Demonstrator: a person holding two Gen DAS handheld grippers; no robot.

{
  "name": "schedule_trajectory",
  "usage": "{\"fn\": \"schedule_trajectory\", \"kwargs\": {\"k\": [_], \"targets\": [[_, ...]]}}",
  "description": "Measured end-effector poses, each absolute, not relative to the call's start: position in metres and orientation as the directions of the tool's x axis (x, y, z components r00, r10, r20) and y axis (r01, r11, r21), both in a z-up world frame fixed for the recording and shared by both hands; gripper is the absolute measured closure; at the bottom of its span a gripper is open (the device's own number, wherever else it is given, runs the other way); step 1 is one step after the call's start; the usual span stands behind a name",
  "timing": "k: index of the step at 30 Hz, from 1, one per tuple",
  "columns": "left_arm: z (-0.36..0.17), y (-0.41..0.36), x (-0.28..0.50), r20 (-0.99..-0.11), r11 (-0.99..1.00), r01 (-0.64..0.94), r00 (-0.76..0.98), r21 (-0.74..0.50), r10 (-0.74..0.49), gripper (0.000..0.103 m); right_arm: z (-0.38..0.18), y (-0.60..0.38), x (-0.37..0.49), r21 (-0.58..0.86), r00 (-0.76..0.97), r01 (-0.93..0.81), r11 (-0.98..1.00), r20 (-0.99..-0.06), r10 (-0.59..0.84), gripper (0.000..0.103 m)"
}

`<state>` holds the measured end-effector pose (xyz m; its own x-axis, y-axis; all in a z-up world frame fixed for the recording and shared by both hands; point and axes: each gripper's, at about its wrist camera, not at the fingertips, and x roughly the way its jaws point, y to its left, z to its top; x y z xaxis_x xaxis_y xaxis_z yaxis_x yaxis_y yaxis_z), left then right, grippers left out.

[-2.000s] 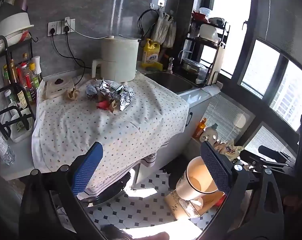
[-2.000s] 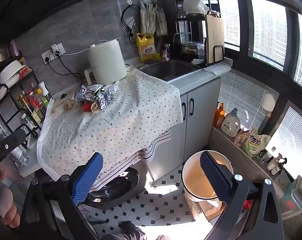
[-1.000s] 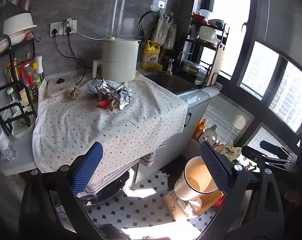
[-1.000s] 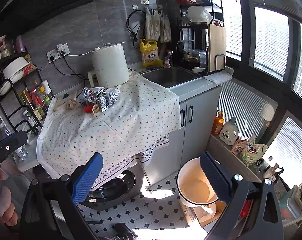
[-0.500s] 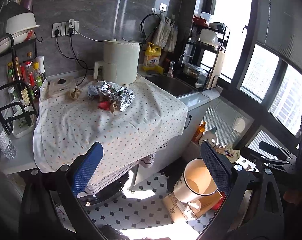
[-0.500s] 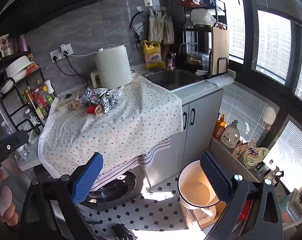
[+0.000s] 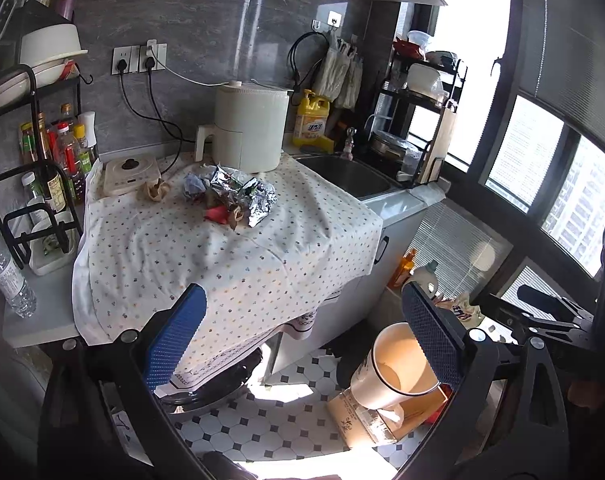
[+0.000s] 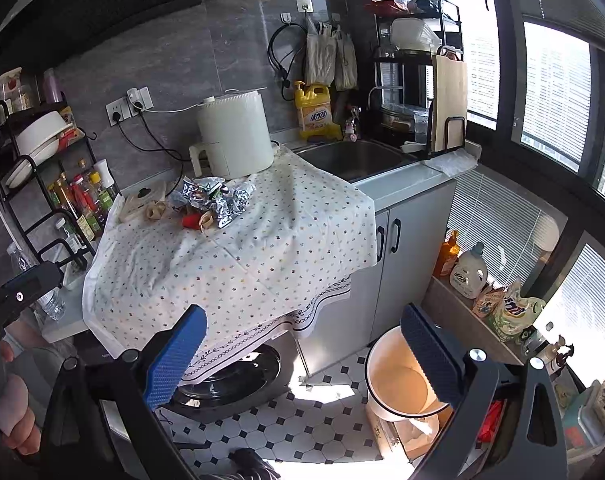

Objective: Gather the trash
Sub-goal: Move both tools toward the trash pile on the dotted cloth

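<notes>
White air fryer (image 7: 250,128) by the wall, yellow detergent jug (image 7: 311,124) beside sink (image 7: 346,172), sauce bottles (image 7: 58,152) racked left, dotted tablecloth (image 7: 222,256).

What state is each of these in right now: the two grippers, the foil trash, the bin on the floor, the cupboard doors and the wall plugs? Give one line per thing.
left gripper: open, holding nothing
right gripper: open, holding nothing
foil trash: crumpled, heaped on the tablecloth
bin: upright on the floor, uncovered
cupboard doors: shut
wall plugs: plugged into the sockets
</notes>
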<state>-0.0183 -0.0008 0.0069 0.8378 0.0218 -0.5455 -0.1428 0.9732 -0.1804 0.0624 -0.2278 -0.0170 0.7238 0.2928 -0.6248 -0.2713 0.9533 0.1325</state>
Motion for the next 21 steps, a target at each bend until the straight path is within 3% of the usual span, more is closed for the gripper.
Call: {"fn": "schedule_trajectory", "kwargs": {"k": [21], "targets": [[0.005,0.012,-0.027,-0.545,0.962,-0.210,0.834,-0.177,0.082,0.006,-0.025,-0.218,0.072,0.133,0.714,-0.295,0.946,-0.627,0.311,0.008]]}}
